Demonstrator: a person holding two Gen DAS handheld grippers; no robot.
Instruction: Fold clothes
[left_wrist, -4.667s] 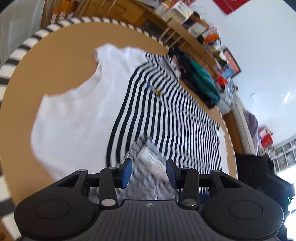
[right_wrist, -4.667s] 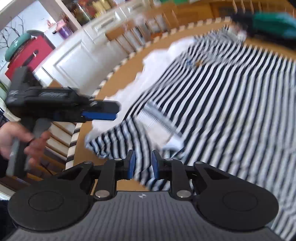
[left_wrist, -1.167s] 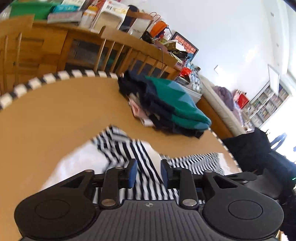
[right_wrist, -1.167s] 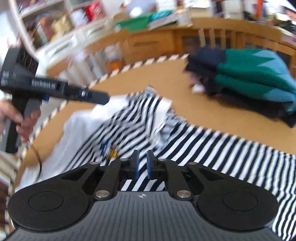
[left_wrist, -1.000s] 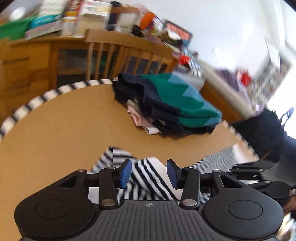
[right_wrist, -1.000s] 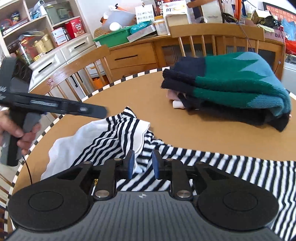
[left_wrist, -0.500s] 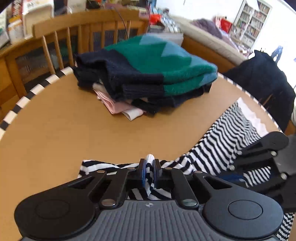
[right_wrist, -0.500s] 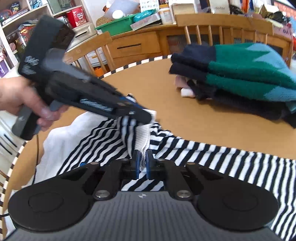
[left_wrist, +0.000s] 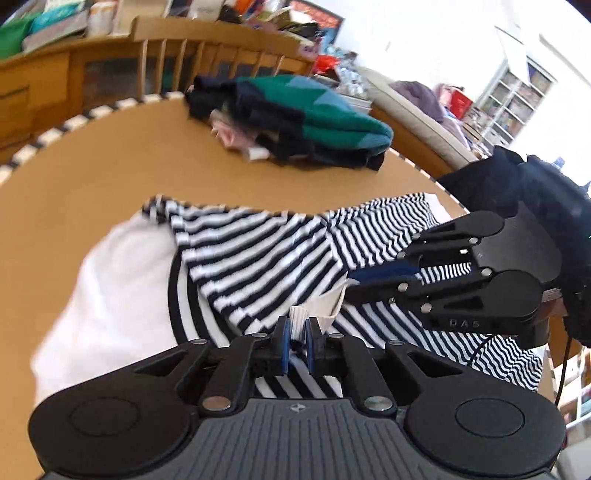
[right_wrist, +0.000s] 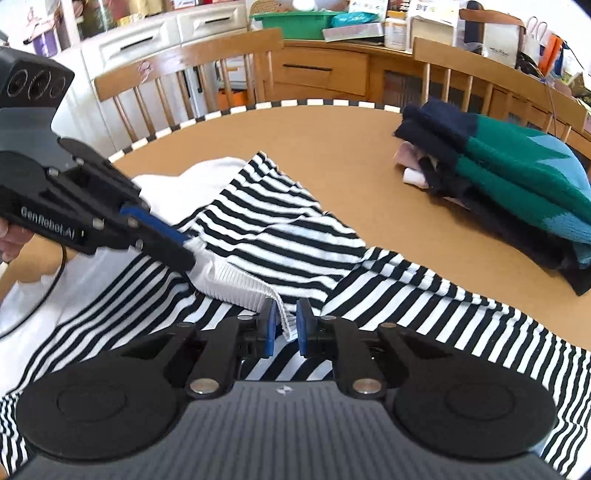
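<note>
Two grippers pinch one white ribbed cuff (right_wrist: 240, 286) of a striped top (right_wrist: 280, 229) spread on a round table (right_wrist: 332, 147): left gripper (left_wrist: 295, 341) and right gripper (right_wrist: 282, 326), jaws nearly closed on it. Fabric looks light, limp; the thicker cuff probably grips best.

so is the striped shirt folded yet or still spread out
Partly folded: the striped shirt has one sleeve laid over its body, white cuff pinched by both grippers; the rest lies spread on the table.
</note>
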